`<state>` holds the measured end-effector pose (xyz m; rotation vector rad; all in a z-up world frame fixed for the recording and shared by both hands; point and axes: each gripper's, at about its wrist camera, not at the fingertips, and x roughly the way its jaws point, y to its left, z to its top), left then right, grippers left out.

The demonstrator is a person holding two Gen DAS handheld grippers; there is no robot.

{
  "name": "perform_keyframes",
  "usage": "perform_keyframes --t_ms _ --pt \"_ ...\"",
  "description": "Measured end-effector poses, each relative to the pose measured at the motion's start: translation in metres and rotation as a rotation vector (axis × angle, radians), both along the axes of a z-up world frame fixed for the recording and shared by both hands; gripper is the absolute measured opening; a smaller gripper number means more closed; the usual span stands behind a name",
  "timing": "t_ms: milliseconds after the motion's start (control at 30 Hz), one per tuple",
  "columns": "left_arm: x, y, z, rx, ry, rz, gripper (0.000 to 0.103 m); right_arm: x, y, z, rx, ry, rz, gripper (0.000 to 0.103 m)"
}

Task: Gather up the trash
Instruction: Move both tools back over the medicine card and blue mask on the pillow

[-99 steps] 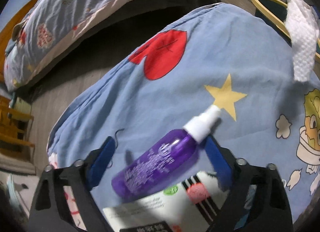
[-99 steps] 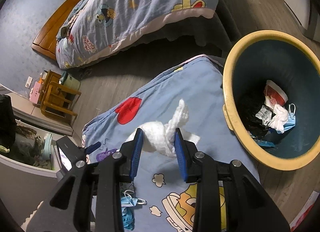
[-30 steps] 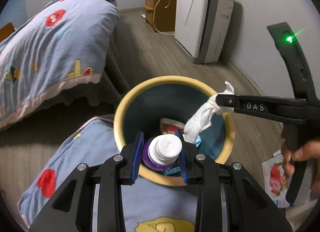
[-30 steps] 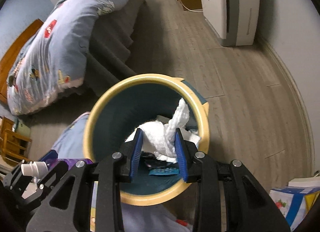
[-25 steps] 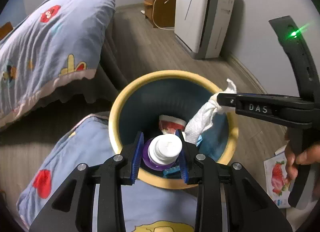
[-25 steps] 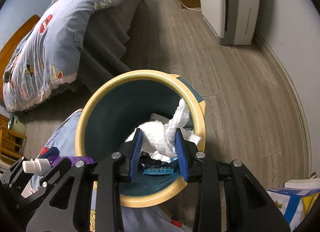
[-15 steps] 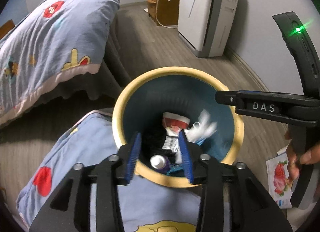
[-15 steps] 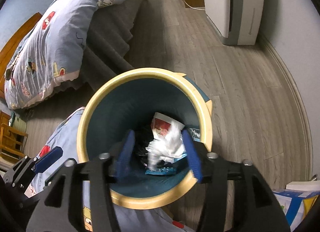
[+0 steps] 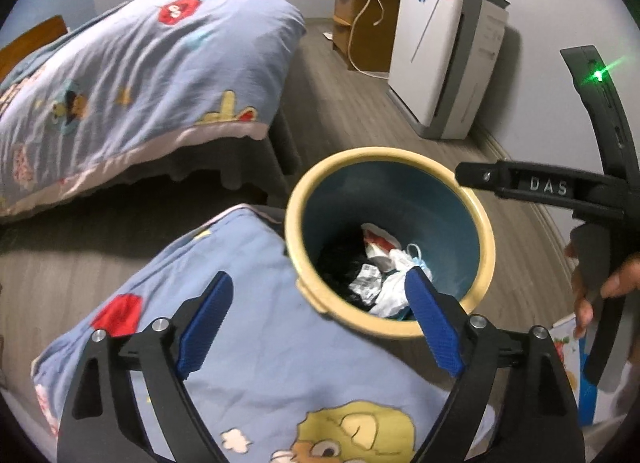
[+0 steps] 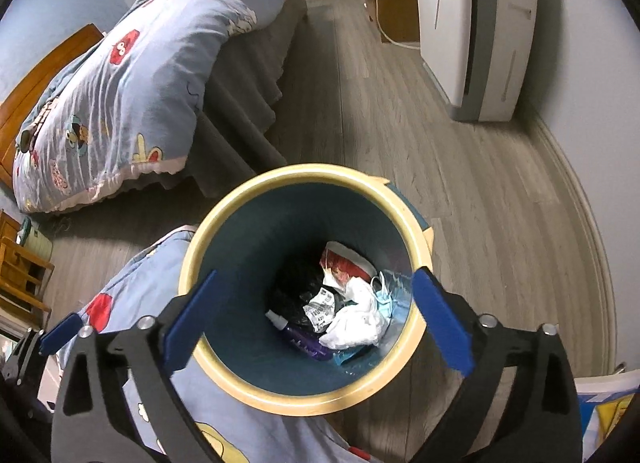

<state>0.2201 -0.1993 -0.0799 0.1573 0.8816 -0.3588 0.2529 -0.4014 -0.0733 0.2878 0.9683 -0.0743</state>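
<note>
We read "DAS" in pale letters on the black right gripper [image 9: 532,185]. Both it and the left gripper [image 9: 316,319] are spreading their blue fingers, nothing between them. The purple spray bottle [image 10: 302,339] and crumpled white tissue [image 10: 356,327] lie inside the yellow-rimmed teal bin [image 10: 280,393], among wrappers and a face mask [image 10: 382,297].

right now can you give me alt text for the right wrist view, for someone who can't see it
A yellow-rimmed bin seen from above holds a purple spray bottle, a crumpled white tissue and other litter. The right hand-held gripper hangs over it, its jaws opening with nothing between them. A bed stands behind on grey wood floor.
</note>
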Motion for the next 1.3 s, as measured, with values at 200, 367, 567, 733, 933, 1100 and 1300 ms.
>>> perform_keyframes --t_ms 200,367,567,733,933,1100,1300 --pt "-0.014 0.032 0.015 0.009 -0.013 0.048 0.089 -0.004 0.008 0.015 -0.058 -0.017 0.010 0.097" --pt "-0.033 0.068 0.030 0.010 -0.026 0.116 0.091 -0.013 0.016 0.028 -0.085 -0.037 0.026 0.097" --pt "-0.073 0.116 0.051 0.038 -0.037 0.181 0.094 -0.031 0.039 0.043 -0.063 -0.052 0.055 0.097" --pt "-0.115 0.166 0.067 0.014 -0.044 0.258 0.095 -0.053 0.071 0.056 -0.029 -0.068 0.110 0.097" --pt "-0.156 0.229 0.064 -0.040 -0.025 0.376 0.095 -0.084 0.124 0.056 0.018 -0.049 0.175 0.097" --pt "-0.175 0.272 0.038 -0.080 0.023 0.489 0.096 -0.107 0.165 0.041 0.051 -0.018 0.227 0.097" --pt "-0.186 0.300 0.029 -0.018 0.015 0.497 0.096 -0.132 0.215 0.006 0.127 0.080 0.269 0.097"
